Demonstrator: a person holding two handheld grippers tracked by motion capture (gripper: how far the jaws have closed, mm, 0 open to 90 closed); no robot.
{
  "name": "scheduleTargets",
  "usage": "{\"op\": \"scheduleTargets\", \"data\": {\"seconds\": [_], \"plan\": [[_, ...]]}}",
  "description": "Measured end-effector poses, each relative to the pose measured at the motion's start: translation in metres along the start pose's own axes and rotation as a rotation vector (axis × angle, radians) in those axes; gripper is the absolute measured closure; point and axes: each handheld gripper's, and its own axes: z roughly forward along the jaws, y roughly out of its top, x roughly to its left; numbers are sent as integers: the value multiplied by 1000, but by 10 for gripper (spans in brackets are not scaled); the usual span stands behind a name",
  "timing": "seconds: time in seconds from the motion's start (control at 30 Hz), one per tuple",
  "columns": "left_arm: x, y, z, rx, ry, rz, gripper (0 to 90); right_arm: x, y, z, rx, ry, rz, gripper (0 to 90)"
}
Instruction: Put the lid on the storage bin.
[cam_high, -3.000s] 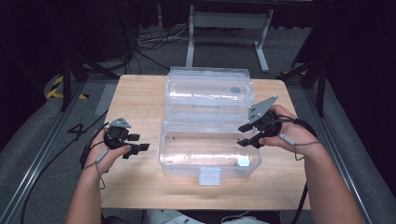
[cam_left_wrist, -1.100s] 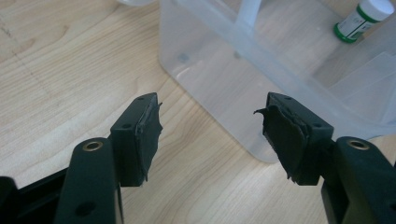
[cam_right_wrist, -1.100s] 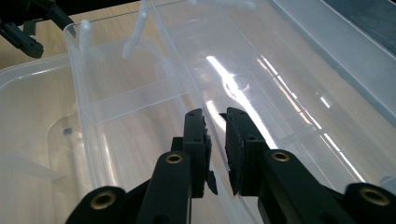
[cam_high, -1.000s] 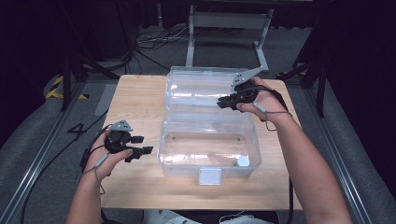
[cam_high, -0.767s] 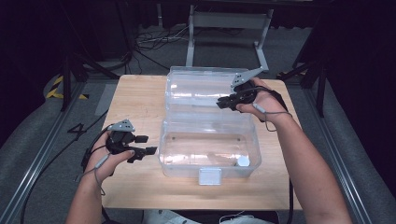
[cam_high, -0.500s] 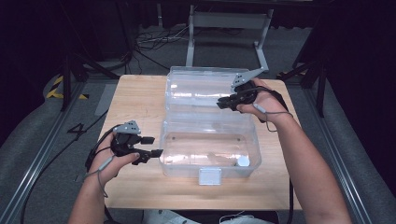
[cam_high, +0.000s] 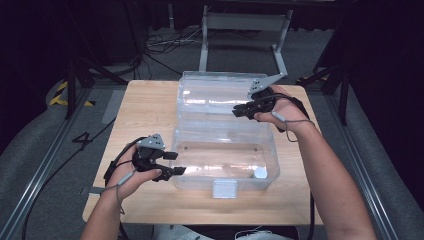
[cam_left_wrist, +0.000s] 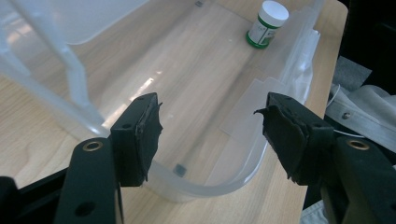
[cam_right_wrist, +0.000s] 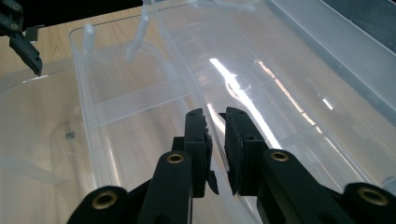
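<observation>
A clear plastic box stands open on the wooden table, its lid folded back behind it. A small white-capped bottle with a green label stands in the box's front right corner, also seen as the bottle. My left gripper is open at the box's left front corner; in the left gripper view its jaws stand wide over the box wall. My right gripper is shut on the lid's thin right rim, which runs between its pads.
A white latch tab hangs at the box's front. Bare table lies left of the box. Cables and a metal stand sit on the floor behind the table. The left gripper shows far off in the right gripper view.
My left gripper has moved right, up to the box's left front corner. The right gripper, earlier by the box's right side, has stayed at the lid's rim.
</observation>
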Motion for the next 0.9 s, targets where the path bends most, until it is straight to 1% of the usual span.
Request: {"op": "scheduleTargets", "data": {"seconds": [0.2,0.53,0.6,0.67,0.7,0.83,0.9], "plan": [[-6,3,9,14,-25,19,371,0,0,0,-3,-2,-4,795],[-12,5,21,49,-47,37,371,1,-1,0,-4,-3,-1,795],[-14,5,24,64,-48,44,371,1,-1,0,-6,-3,-1,795],[-14,5,25,67,-49,43,371,1,-1,1,-7,-3,-2,795],[-15,5,28,82,-50,51,373,1,-1,1,-6,-2,1,796],[-17,6,32,92,-54,56,374,1,-1,0,-5,-2,4,796],[-17,6,34,105,-50,60,375,1,-1,0,-5,-2,2,797]]}}
